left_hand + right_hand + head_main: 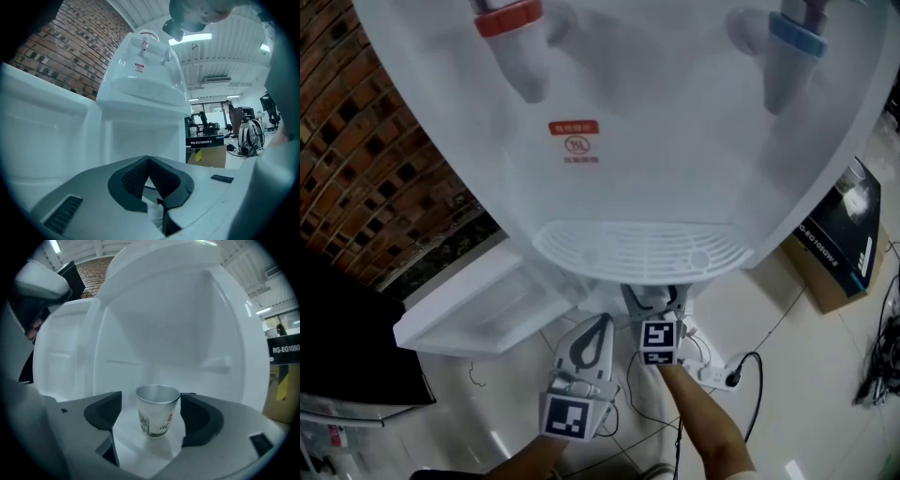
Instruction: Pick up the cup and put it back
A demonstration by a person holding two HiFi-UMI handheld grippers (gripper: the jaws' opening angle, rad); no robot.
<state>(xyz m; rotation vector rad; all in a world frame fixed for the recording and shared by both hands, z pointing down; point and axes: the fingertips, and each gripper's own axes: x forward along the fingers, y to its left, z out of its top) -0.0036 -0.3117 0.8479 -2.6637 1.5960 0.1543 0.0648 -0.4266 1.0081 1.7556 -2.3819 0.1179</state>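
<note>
A small paper cup (157,416) with a printed picture stands upright on the white floor of the water dispenser's lower compartment (187,333). My right gripper (152,400) is open around it: the left pad stands clear and the right pad sits close by the rim. In the head view the right gripper (654,296) reaches under the dispenser's drip tray (637,251), and the cup is hidden there. My left gripper (597,325) hangs beside it, shut with nothing in it, its dark pads (136,178) meeting at the tips.
The compartment's white door (478,314) stands swung open to the left. Red (511,19) and blue (797,37) taps sit above the tray. A cardboard box (839,248) is at the right, a power strip with cables (719,377) on the floor, and a brick wall (366,169) to the left.
</note>
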